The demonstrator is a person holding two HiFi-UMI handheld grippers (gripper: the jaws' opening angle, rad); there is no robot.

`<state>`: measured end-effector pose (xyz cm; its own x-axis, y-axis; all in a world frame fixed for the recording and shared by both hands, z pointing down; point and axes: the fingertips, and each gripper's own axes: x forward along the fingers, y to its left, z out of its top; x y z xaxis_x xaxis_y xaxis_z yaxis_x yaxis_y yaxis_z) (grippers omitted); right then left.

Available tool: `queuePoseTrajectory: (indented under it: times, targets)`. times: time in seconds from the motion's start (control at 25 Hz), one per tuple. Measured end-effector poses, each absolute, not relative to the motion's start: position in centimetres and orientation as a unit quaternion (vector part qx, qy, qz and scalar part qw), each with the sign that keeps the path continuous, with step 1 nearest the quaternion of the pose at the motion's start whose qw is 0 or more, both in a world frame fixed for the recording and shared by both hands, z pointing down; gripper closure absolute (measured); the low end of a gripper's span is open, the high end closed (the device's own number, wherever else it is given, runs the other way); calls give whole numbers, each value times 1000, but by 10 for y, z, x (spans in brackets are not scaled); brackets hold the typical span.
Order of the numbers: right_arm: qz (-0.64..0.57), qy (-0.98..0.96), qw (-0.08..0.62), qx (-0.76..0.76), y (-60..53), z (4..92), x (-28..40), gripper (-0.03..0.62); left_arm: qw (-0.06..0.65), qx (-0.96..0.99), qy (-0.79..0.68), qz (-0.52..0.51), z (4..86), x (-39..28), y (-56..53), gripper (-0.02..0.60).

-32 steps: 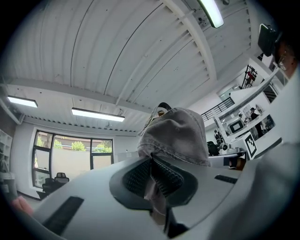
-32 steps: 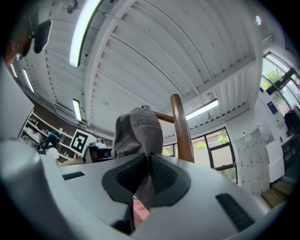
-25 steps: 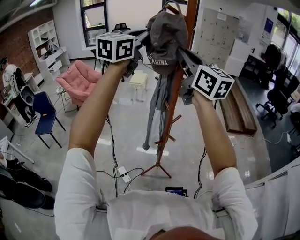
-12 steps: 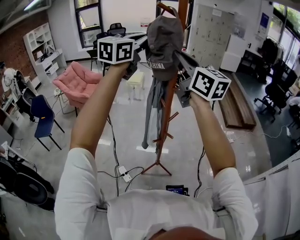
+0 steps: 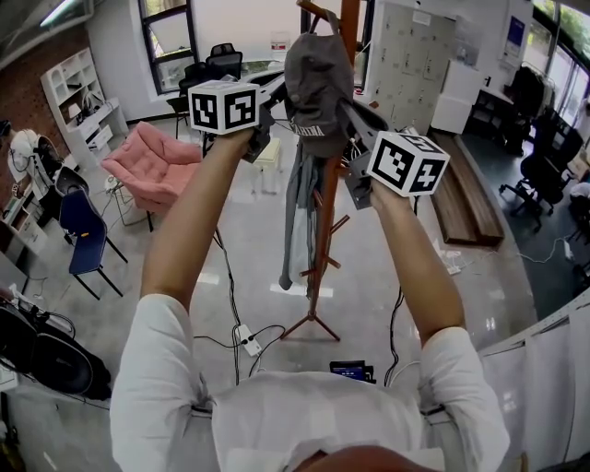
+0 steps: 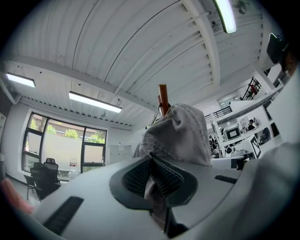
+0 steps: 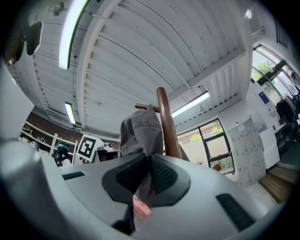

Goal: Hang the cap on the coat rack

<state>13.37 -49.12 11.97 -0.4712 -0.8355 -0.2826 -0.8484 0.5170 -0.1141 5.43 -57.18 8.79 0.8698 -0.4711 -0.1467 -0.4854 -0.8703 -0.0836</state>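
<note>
Two-handedly holding the grey cap (image 5: 318, 74) high against the top part of the wooden coat rack (image 5: 324, 217), reaching up and forward with both arms. Pinching the cap's left edge in the left tongs (image 6: 152, 173), clamping a fold of grey cloth tight between the dark ribbed pads (image 6: 137, 176). Gripping the opposite edge in the right tongs (image 7: 149, 176) in the same way, squeezing the cloth between pads closing almost fully together, just in front of the brown pole. Stretching the cap between the two sets of tongs, with its crown bulging upward beside the pole and white lettering showing along its lower rim in the head view. Sitting just below a peg (image 5: 312, 8) near the rack's top, though not clearly hooking over it. Sharing the rack with a long grey garment (image 5: 297, 212) hanging lower down. Looking down past all this at a shiny floor (image 5: 249, 258) carrying a pink armchair (image 5: 152, 157), a blue chair (image 5: 83, 235), a wooden bench (image 5: 466, 203) and a white power strip (image 5: 247, 343) near the rack's feet.
</note>
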Motion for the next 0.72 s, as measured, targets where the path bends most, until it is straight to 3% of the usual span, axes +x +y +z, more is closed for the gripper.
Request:
queuePoseTrajectory:
  times: [0.72]
  targets:
    - [57,847,155,-506,-482,127,148,559,62,-965,238,93,96,49,-558,551]
